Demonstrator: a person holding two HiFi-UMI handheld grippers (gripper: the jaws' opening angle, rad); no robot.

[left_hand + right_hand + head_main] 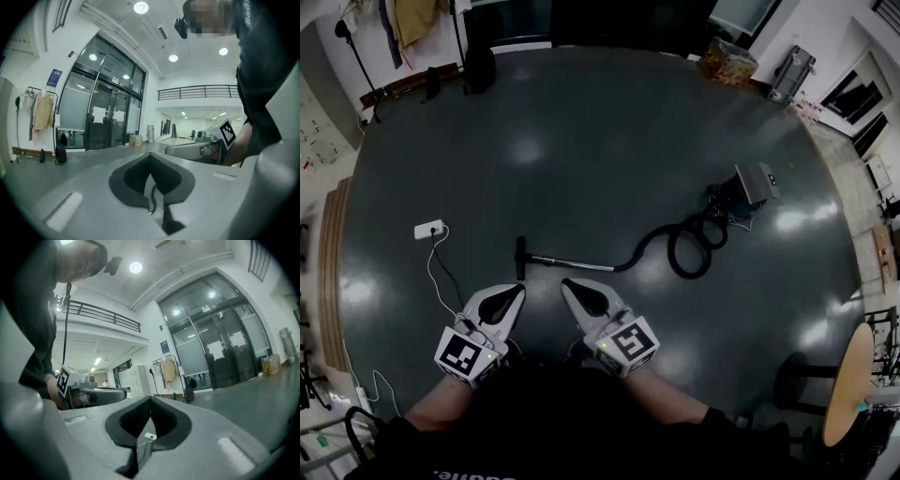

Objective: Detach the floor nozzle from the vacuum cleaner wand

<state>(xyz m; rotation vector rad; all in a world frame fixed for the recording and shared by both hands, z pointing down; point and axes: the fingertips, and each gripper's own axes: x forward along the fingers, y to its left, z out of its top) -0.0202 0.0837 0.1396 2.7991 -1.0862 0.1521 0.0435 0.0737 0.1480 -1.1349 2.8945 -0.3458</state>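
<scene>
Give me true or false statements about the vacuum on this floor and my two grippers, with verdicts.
1. Both the left gripper and the right gripper are shut and empty. True.
2. The nozzle is already off the wand. False: it sits joined at the wand's end.
3. The hose lies looped beside the vacuum body. True.
4. The right gripper touches the wand. False: it is apart from it, nearer the person.
5. A power strip lies left of the nozzle. True.
</scene>
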